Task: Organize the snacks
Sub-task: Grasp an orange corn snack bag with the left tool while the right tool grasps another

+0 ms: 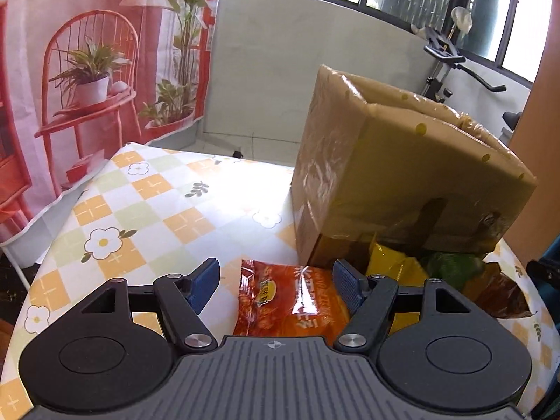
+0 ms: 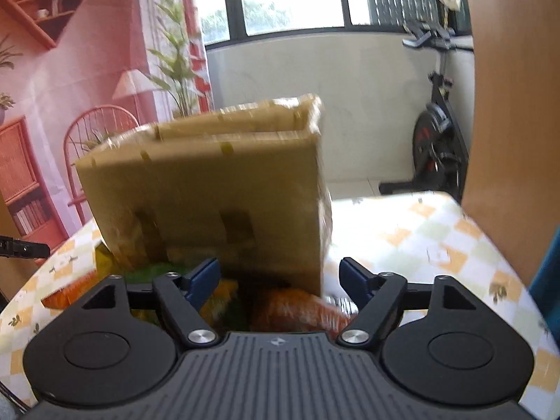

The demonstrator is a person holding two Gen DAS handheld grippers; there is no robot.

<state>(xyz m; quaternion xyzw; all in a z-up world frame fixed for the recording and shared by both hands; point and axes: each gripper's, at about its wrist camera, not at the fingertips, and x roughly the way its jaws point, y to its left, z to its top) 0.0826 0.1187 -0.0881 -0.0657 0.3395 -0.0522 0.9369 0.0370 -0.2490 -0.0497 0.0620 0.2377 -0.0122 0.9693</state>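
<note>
The snack packets lay heaped on the surface against the near base of the tilted cardboard box, apparently propped on them. The left tool and right tool stood open, empty, before that box. Only the left view resolved the red packet's print; the right view was blurred.

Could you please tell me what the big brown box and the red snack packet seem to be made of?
Brown box: apparently cardboard wrapped in glossy clear tape or film, given the wrinkled, shiny highlights on its faces. Red snack packet: likely thin plastic film with a glossy printed finish, given its bright glare and crinkles.
</note>
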